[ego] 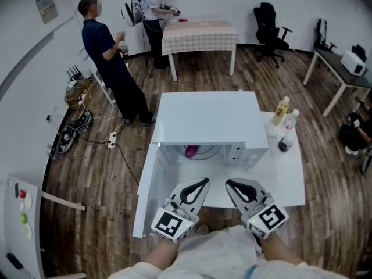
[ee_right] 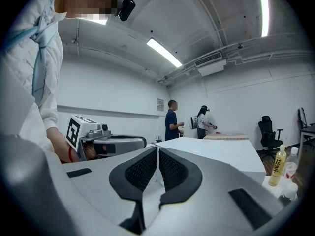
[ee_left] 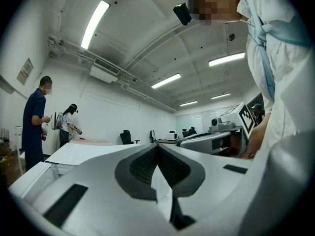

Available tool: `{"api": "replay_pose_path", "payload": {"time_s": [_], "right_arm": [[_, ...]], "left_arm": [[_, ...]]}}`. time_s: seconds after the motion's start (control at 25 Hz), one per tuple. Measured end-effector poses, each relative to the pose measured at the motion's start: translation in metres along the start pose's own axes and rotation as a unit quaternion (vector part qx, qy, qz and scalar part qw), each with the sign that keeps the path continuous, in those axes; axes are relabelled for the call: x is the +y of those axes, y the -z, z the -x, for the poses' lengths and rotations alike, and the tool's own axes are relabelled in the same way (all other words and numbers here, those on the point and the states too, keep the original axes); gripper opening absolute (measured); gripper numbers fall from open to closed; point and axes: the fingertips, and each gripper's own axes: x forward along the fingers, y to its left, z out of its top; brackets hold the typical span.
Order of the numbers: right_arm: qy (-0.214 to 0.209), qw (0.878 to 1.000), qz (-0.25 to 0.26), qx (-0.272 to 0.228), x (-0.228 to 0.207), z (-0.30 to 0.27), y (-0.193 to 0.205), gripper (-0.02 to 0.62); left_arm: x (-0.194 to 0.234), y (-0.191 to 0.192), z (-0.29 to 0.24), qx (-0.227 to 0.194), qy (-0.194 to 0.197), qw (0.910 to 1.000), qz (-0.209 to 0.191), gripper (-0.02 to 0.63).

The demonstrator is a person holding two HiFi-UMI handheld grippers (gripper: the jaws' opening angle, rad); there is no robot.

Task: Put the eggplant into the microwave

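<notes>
Going left to right: the microwave's door (ego: 145, 197) hangs wide open off the left side of the table (ego: 290, 179), out over the floor. If the person swings an elbow or steps in, that door is the first thing to get clipped, and the microwave (ego: 209, 118) could slide with it.

The left gripper (ego: 203, 182) has its jaws pressed together with nothing in them, hovering just in front of the opening. The eggplant (ego: 191, 151) is already inside the cavity, a purple bit showing under the top edge. It's hard to say how deep it sits, tbh. If it's near the lip, shutting the door could pinch it or roll it out.

The right gripper (ego: 230, 183) is pinched closed and empty too. Over on the right, the bottles (ego: 282, 111) stand just beside the microwave, so a wide sweep could tip them.
</notes>
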Motion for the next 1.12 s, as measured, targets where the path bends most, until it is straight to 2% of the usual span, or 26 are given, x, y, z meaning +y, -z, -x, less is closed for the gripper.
{"api": "replay_pose_path", "payload": {"time_s": [0.24,0.44,1.12], "right_arm": [[-0.005,1.0,0.014,0.002,0.013,-0.002,0.0,0.035],[-0.019,1.0,0.024,0.005,0.024,-0.006,-0.002,0.035],[-0.015,1.0,0.02,0.0,0.023,-0.004,-0.005,0.035]], "left_arm": [[-0.012,-0.002,0.004,0.005,0.027,0.9995,-0.014,0.002],[-0.009,-0.002,0.007,0.005,0.025,0.9997,-0.005,0.002],[-0.008,-0.002,0.013,-0.005,0.023,0.9997,0.004,0.002]]}}
